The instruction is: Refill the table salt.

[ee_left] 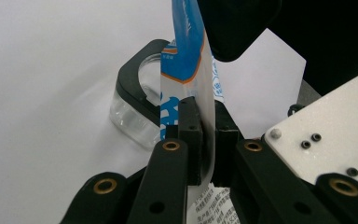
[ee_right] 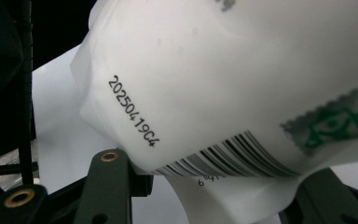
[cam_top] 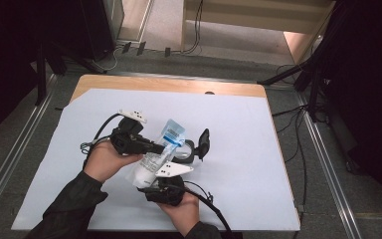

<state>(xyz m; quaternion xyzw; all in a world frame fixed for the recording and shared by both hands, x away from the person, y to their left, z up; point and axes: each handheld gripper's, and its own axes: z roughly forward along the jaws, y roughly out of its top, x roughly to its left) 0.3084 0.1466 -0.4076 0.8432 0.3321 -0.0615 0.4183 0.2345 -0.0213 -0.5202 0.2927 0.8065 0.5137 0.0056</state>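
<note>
A white squeeze tube with a blue printed flat end hangs tilted above the table, flat end up and away from me. My left gripper comes from the left and is shut on the tube's flattened upper part, both pads pressing it thin. My right gripper comes from below and is shut on the round lower body, where a barcode and a printed date code show. The left gripper shows its pads squeezing the tube; the right gripper has a jaw at each side of the tube.
A small clear jar with a black rim stands on the white sheet just behind the tube, its black lid flipped up at the right. The jar lies close below the left jaws. Cables trail from both grippers.
</note>
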